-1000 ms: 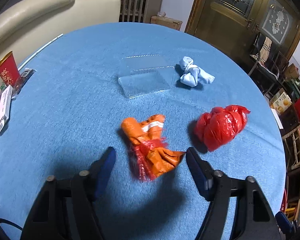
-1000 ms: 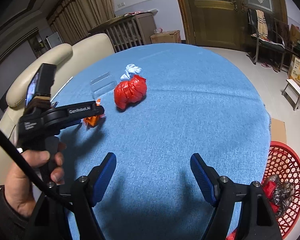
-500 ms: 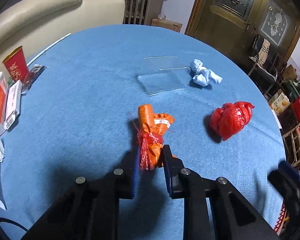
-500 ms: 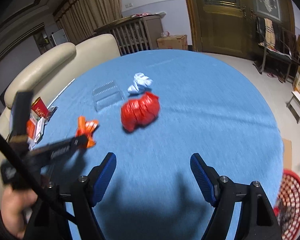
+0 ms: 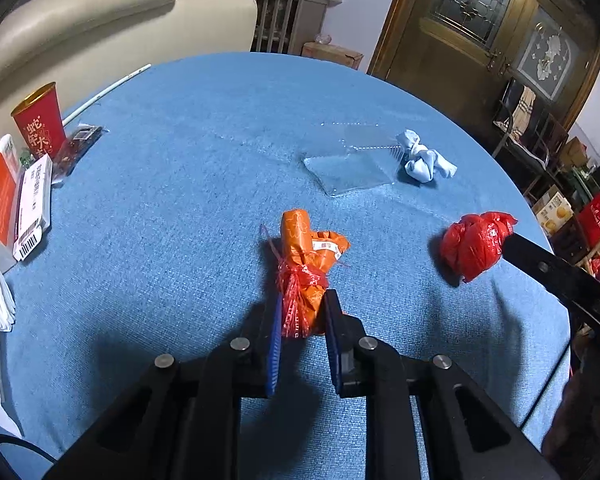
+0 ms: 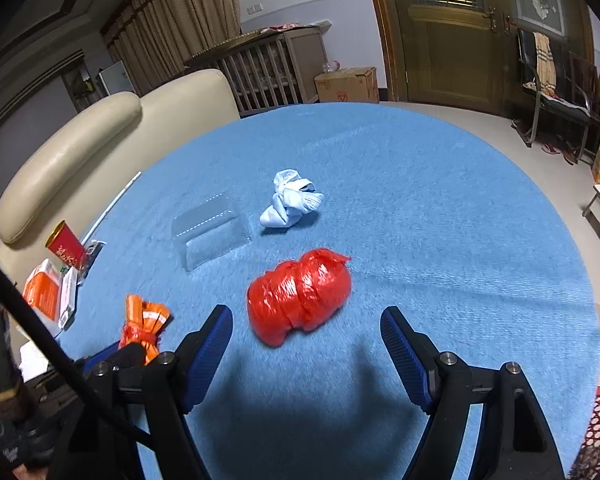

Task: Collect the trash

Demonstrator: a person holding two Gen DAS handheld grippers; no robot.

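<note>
Left tongs clench the orange bag; right tongs gape, so straddle the red bag squarely before squeezing.

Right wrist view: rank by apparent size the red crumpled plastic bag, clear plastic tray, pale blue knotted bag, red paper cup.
1. red crumpled plastic bag, though nearest the camera, so partly inflated.
2. clear plastic tray.
3. pale blue knotted bag, close to the tray; order unsure.
4. red paper cup, smallest and at the far edge.
</note>
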